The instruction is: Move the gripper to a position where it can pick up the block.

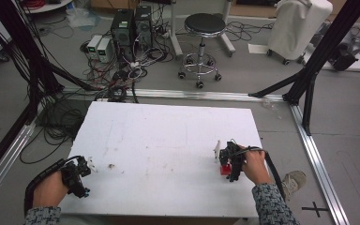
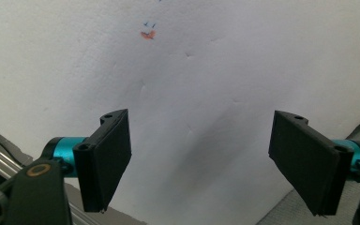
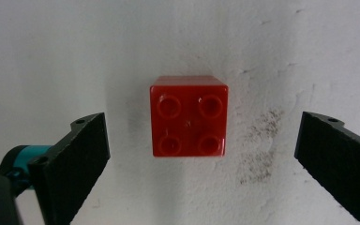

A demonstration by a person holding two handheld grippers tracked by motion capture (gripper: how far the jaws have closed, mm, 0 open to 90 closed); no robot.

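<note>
A red four-stud brick (image 3: pixel 189 122) sits studs-up on the white table (image 1: pixel 168 140). From above, the same brick (image 1: pixel 225 169) shows just under my right gripper (image 1: pixel 230 164) near the right front of the board. My right gripper (image 3: pixel 201 164) hangs straight over it, open, one jaw on each side and neither touching it. My left gripper (image 1: pixel 78 176) is at the table's front left corner. In the left gripper view it (image 2: pixel 201 164) is open over bare white board, with nothing between its jaws.
A small dark smudge (image 1: pixel 110 166) and a white scrap (image 1: pixel 92 163) lie near the left gripper. A white bit (image 1: pixel 216 149) lies beside the right gripper. Beyond the table stand a stool (image 1: pixel 201 42), computer towers (image 1: pixel 131 28) and tangled cables (image 1: pixel 112 79). Black frame posts (image 1: pixel 309 79) flank the table.
</note>
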